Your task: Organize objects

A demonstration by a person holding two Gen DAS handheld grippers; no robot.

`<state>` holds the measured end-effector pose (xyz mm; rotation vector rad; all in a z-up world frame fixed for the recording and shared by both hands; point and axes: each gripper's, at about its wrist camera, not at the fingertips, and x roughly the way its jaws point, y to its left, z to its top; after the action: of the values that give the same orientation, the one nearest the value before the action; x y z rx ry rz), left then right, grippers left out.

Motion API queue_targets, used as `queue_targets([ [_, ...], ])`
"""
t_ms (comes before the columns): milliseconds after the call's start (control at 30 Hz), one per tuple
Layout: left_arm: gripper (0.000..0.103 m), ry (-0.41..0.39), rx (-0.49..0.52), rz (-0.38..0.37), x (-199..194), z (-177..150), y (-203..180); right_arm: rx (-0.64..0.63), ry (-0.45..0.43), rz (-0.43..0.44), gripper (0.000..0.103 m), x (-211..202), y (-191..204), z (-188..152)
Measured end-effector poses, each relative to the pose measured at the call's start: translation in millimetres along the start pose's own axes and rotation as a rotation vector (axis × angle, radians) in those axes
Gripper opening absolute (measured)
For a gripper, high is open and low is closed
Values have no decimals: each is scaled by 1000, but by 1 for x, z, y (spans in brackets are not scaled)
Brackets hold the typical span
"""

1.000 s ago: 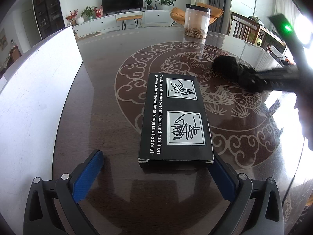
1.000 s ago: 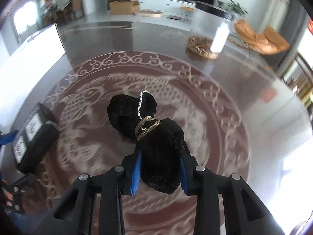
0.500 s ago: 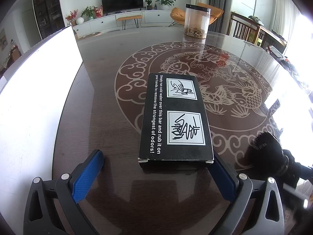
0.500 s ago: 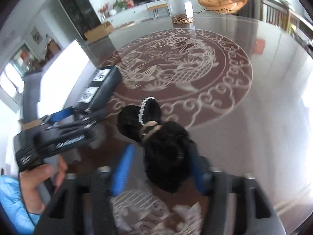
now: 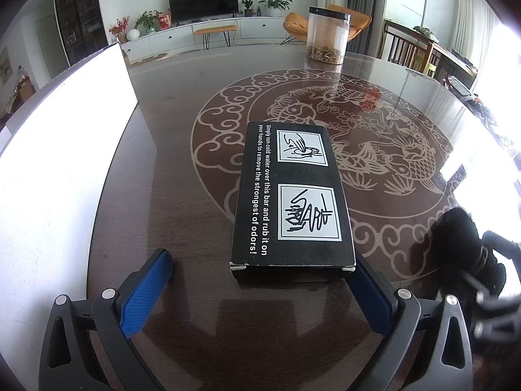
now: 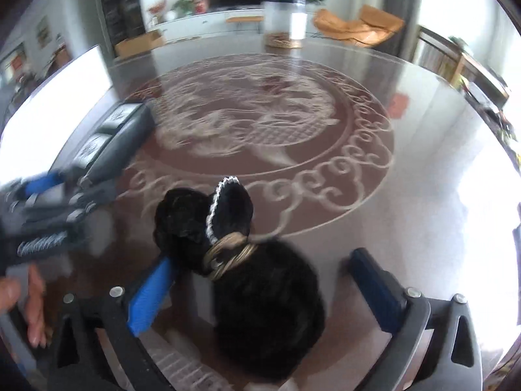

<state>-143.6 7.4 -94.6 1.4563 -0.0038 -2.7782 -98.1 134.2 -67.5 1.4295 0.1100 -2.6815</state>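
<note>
Two grippers angled down at a round patterned table. Left gripper spread wide, blue pads apart, straddling the near end of a black box; right pad just beside the box's near corner, left pad well clear. Right gripper opening, jaws wide, with a black fuzzy pouch tied by a gold cord lying between them; contact with the left pad unclear, right pad apart. Pouch at 4 o'clock from the box. At 12 o'clock, far across the table, a clear jar with a dark lid, brown bits at its bottom. At 9 o'clock, a white board standing upright.
</note>
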Motion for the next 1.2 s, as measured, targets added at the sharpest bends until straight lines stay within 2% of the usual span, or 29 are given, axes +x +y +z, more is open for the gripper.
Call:
queue_targets([
  [233,103,0,0,0,1,0,0,36,-30,-20,103,11,-32,21],
  [1200,103,-1,-2,1,-4,-2,2,32,-28,-18,103,14,-32,25],
])
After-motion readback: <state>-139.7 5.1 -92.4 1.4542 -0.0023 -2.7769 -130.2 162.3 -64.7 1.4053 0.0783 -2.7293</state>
